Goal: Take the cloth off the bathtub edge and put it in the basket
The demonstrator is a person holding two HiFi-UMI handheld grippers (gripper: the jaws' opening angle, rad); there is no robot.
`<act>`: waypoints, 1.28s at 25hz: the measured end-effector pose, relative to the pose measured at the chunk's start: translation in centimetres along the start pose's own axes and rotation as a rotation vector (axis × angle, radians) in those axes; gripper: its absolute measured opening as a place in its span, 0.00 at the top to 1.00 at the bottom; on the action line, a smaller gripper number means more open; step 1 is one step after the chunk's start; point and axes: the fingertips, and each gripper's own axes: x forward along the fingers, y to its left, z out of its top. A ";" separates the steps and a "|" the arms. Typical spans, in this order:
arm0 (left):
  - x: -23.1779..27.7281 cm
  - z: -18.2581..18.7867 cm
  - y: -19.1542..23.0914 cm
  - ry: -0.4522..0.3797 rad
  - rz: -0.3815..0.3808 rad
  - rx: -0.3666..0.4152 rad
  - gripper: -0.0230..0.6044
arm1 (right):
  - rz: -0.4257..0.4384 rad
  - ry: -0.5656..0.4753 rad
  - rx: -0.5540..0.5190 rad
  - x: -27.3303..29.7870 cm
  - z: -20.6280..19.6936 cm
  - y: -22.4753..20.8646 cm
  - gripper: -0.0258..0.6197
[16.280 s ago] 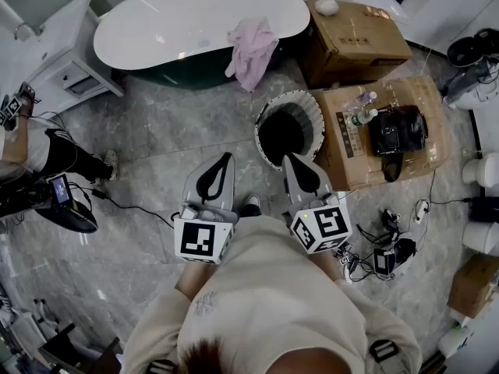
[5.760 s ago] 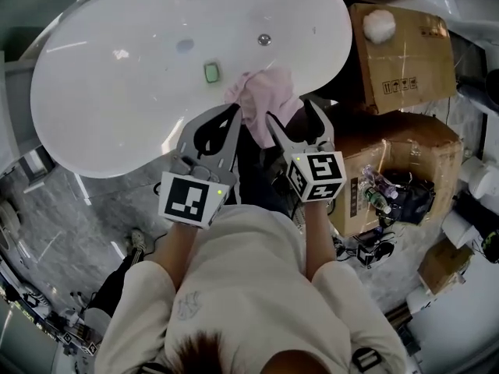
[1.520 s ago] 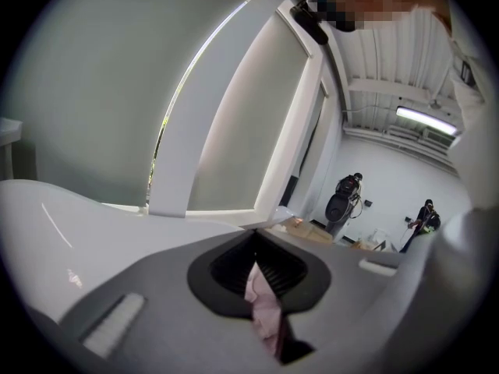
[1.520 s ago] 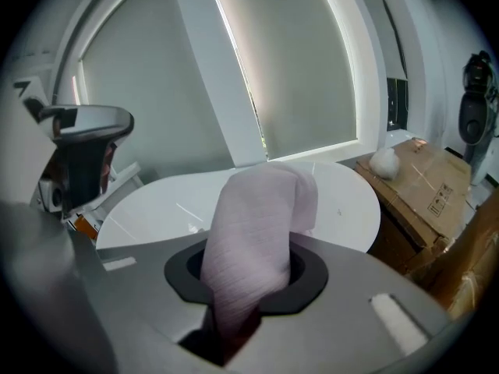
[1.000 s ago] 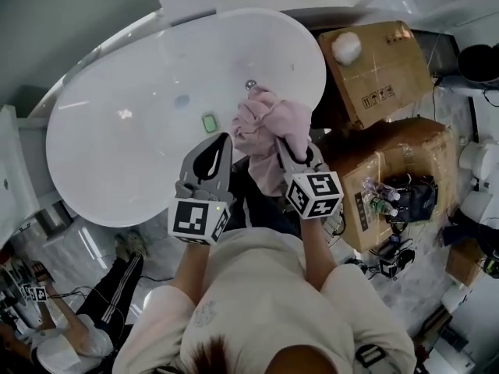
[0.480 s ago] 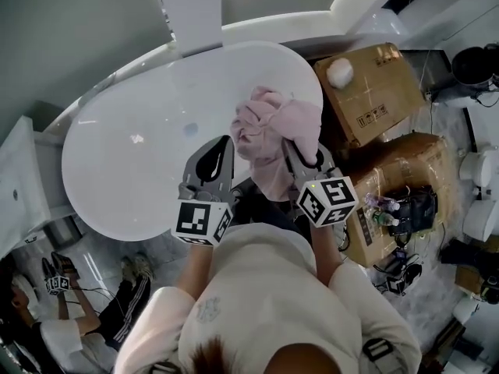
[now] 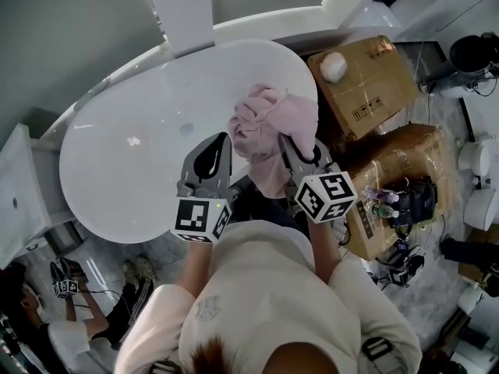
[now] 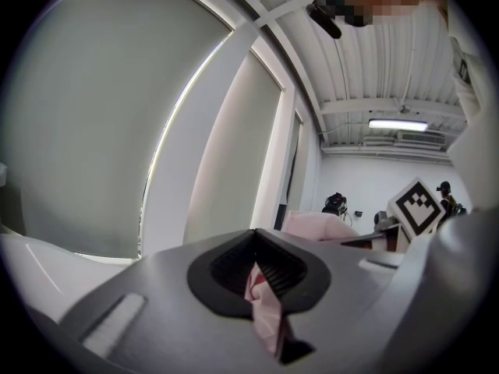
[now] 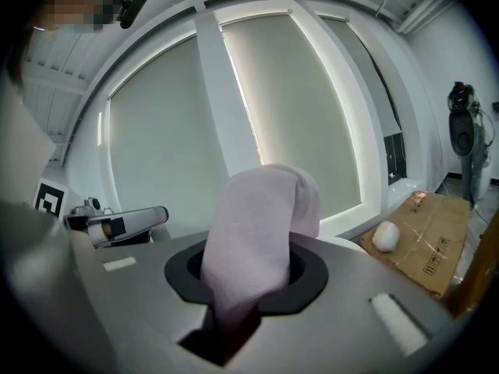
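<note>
Window wall (image 9: 296, 107): tall panes with pale blinds drawn, white frames between them; seen behind the jaws in both gripper views.

Bathtub (image 7: 140, 162): white, oval, freestanding, filling the upper left of the head view.

Person (image 7: 257, 302): standing at the tub's near right end, pale top, one gripper in each hand. A second person (image 7: 39, 333) is at the lower left edge.

Cardboard boxes: one (image 7: 366, 84) just beside the tub's right end, another (image 7: 398, 170) nearer the person, bearing a black bag (image 7: 411, 201) and bottles (image 7: 378, 202).

Pink cloth (image 7: 273, 127): a bunched mass held in the air over the tub's right end, gripped from both sides, with a tail hanging down between the two grippers.

Left gripper (image 7: 224, 139): jaws closed down to a narrow slit, a thin fold of the cloth (image 8: 265, 302) pinched between them.

Right gripper (image 7: 285, 140): jaws closed on a thicker bundle, which rises out of the grip and folds over above it (image 9: 261, 224).

Marker cubes: one on each gripper's rear, left (image 7: 199, 218) and right (image 7: 326, 195).

White ball (image 7: 334, 66): resting on top of the farther box.
</note>
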 end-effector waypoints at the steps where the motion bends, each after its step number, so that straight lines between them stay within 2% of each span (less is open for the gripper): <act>1: 0.0 -0.1 -0.1 0.001 -0.003 0.003 0.89 | -0.004 -0.004 0.004 -0.1 0.0 0.0 0.83; 8: -0.2 -0.7 -0.8 0.024 -0.025 0.016 0.89 | -0.038 -0.040 0.029 -1.7 0.4 -0.5 0.83; 15: 1.0 -1.2 -3.9 0.042 -0.104 0.029 0.89 | -0.085 -0.105 0.059 -5.0 1.7 -1.9 0.83; 24: 2.8 -2.3 -11.9 0.070 -0.263 0.072 0.89 | -0.205 -0.207 0.092 -13.0 2.8 -5.8 0.83; 32: 2.8 -3.6 -22.0 0.094 -0.430 0.099 0.89 | -0.368 -0.268 0.120 -23.5 2.0 -9.9 0.83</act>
